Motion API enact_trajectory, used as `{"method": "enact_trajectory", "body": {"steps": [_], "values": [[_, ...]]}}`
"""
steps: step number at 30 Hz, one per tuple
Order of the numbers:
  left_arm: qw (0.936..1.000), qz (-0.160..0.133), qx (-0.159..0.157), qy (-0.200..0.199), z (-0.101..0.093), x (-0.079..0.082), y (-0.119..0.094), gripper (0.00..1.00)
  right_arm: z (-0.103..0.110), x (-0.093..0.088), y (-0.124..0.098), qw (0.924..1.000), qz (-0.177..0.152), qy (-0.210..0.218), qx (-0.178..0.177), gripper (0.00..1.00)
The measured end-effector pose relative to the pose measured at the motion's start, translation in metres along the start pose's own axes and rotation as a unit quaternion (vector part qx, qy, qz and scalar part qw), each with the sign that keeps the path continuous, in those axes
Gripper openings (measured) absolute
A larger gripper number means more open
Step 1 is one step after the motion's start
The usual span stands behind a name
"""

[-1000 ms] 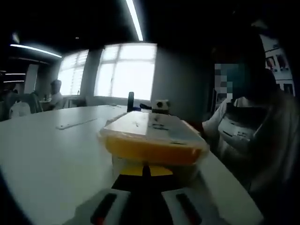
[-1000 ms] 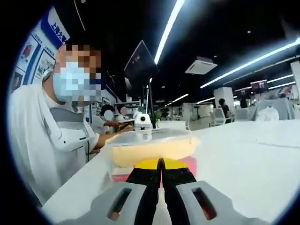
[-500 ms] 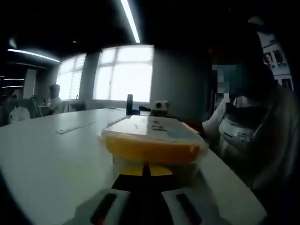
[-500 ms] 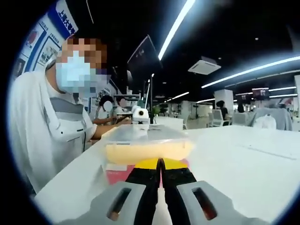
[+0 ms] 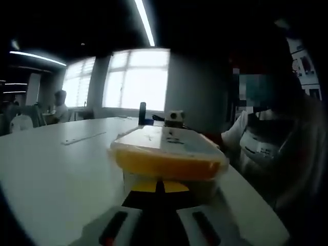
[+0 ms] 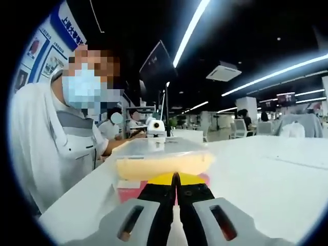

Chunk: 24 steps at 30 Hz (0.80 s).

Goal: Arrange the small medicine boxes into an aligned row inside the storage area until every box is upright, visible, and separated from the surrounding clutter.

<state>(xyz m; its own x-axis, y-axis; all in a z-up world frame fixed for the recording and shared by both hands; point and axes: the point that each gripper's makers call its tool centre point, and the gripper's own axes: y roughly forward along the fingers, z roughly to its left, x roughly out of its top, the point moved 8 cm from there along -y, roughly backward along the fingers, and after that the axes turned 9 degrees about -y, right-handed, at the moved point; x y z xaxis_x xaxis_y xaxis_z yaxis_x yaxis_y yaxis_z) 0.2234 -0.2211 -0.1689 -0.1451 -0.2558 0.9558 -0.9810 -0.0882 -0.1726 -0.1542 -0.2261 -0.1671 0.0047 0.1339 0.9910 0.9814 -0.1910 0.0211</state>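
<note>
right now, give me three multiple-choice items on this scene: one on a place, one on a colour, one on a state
1. Where does the clear lidded container stand?
A. on the white table
B. on a chair
C. on the floor

2. What colour shows through the container's upper part?
A. blue
B. yellow
C. green

3. How do the right gripper's jaws stand?
A. wide apart
B. closed together
C. clamped on a cup

Key: 1 A, the container rests on the white table. 2 B, a yellow band runs round it in the left gripper view. 3 B, the right gripper has its black tips meeting with nothing between them.
</note>
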Motion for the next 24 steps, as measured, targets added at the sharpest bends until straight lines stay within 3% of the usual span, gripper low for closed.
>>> {"method": "enact_trajectory", "body": {"steps": [3, 4, 5, 18, 19, 22, 23, 24], "values": [[1.0000, 0.001, 0.001, 0.001, 0.000, 0.000, 0.000, 0.00, -0.001, 0.000, -0.001, 1.0000, -0.001, 0.003, 0.002, 0.00], [1.0000, 0.001, 0.001, 0.001, -0.001, 0.000, 0.001, 0.00, 0.001, -0.005, 0.000, 0.9994, 0.029, -0.005, 0.017, 0.00], [1.0000, 0.001, 0.002, 0.001, 0.000, 0.000, 0.000, 0.00, 0.000, -0.002, 0.001, 0.9998, 0.013, -0.012, 0.012, 0.00], [1.0000, -0.003, 0.000, -0.001, 0.002, 0.000, -0.003, 0.00, 0.001, -0.001, 0.002, 0.9998, 0.021, 0.003, -0.003, 0.00], [1.0000, 0.002, -0.006, 0.005, 0.000, 0.000, -0.003, 0.00, -0.002, -0.002, 0.003, 0.9996, 0.024, 0.002, -0.017, 0.00], [0.9966, 0.026, -0.071, 0.032, -0.016, -0.001, 0.001, 0.00, -0.018, -0.006, 0.006, 0.9957, 0.028, 0.011, -0.088, 0.00], [0.9903, 0.039, -0.124, 0.049, -0.030, -0.002, 0.008, 0.00, -0.021, -0.006, 0.007, 0.9950, 0.030, 0.008, -0.095, 0.00], [0.9857, 0.044, -0.148, 0.068, -0.039, -0.001, 0.014, 0.00, -0.023, -0.007, 0.009, 0.9951, 0.033, 0.010, -0.093, 0.00]]}}
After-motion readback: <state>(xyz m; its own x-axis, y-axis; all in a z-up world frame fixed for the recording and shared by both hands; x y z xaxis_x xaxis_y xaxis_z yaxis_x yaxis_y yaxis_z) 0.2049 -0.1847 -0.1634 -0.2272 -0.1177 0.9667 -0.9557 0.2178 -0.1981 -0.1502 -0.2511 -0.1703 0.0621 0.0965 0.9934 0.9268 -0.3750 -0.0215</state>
